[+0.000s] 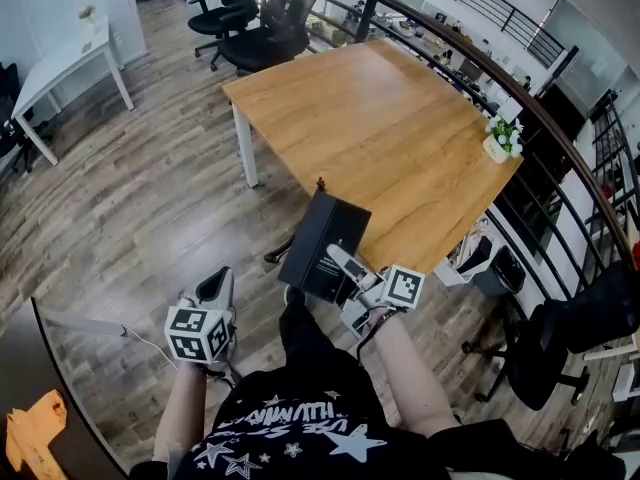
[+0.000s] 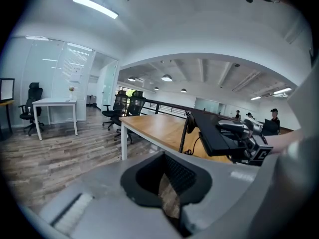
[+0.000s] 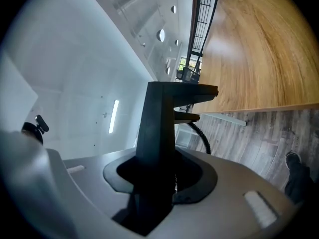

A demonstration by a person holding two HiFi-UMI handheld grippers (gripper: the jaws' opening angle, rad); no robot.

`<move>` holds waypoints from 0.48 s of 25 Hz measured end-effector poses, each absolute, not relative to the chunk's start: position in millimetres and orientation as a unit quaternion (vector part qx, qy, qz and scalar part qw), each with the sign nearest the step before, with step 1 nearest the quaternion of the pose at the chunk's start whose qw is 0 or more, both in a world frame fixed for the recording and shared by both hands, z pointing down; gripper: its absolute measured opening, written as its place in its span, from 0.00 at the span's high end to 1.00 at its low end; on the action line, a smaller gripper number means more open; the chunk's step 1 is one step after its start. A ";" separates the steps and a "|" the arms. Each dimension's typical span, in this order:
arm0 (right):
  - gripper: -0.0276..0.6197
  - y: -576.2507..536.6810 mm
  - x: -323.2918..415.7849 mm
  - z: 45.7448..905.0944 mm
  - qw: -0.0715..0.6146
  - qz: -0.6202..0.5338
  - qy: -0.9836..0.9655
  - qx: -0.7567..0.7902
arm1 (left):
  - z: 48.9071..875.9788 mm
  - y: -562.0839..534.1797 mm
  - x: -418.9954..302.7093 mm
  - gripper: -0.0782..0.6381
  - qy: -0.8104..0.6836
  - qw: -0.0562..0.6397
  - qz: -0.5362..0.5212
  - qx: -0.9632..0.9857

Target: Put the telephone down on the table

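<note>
The telephone (image 1: 322,243) is a black boxy set with a coiled cord (image 3: 200,134). It hangs in the air just short of the near corner of the wooden table (image 1: 380,118). My right gripper (image 1: 345,268) is shut on its lower edge. In the right gripper view the telephone (image 3: 159,118) stands between the jaws of the right gripper (image 3: 159,176), with the tabletop (image 3: 259,49) beyond. My left gripper (image 1: 216,288) is lower left over the floor, shut and holding nothing. In its own view the left gripper (image 2: 169,193) faces the telephone (image 2: 214,133) and the table (image 2: 159,126).
A small potted plant (image 1: 500,140) sits on the table's right edge. Black office chairs (image 1: 250,28) stand at its far end and a white desk (image 1: 60,68) at far left. A dark railing (image 1: 560,168) runs along the right, with another black chair (image 1: 560,338) below it.
</note>
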State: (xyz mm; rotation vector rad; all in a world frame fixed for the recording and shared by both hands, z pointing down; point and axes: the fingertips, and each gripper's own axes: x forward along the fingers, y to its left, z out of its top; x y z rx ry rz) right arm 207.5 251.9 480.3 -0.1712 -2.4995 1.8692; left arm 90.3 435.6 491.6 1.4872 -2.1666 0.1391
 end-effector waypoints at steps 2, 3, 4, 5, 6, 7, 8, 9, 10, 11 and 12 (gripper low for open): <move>0.71 237.3 192.8 481.9 0.005 0.599 -0.799 -0.056 | 496.1 422.6 78.0 0.89 -0.796 0.255 0.051 0.547; 0.71 229.7 184.7 483.1 0.005 0.600 -0.798 -0.056 | 498.3 415.3 70.6 0.89 -0.795 0.257 0.051 0.546; 0.71 222.1 176.0 484.7 0.006 0.600 -0.798 -0.056 | 500.1 407.6 61.9 0.89 -0.795 0.259 0.051 0.546; 0.71 213.9 166.4 486.0 0.007 0.600 -0.798 -0.056 | 501.2 399.0 51.8 0.89 -0.795 0.259 0.051 0.545; 0.71 205.1 156.2 486.7 0.008 0.600 -0.798 -0.057 | 501.5 389.4 40.8 0.89 -0.796 0.260 0.050 0.545; 0.71 195.4 145.5 486.6 0.008 0.599 -0.799 -0.058 | 501.2 378.7 29.3 0.89 -0.796 0.259 0.049 0.545; 0.71 184.8 134.7 486.3 0.009 0.598 -0.799 -0.059 | 500.5 367.2 17.8 0.89 -0.795 0.259 0.049 0.546; 0.71 173.5 123.9 486.3 0.009 0.597 -0.800 -0.059 | 499.9 355.3 6.4 0.89 -0.795 0.259 0.050 0.546; 0.71 161.6 113.1 486.4 0.009 0.596 -0.801 -0.059 | 499.4 343.2 -5.0 0.89 -0.794 0.259 0.051 0.547; 0.71 149.1 102.3 486.4 0.009 0.594 -0.802 -0.059 | 499.0 331.1 -16.2 0.89 -0.794 0.260 0.052 0.547; 0.71 136.4 91.8 486.3 0.009 0.592 -0.803 -0.058 | 498.6 318.8 -26.8 0.89 -0.793 0.261 0.052 0.548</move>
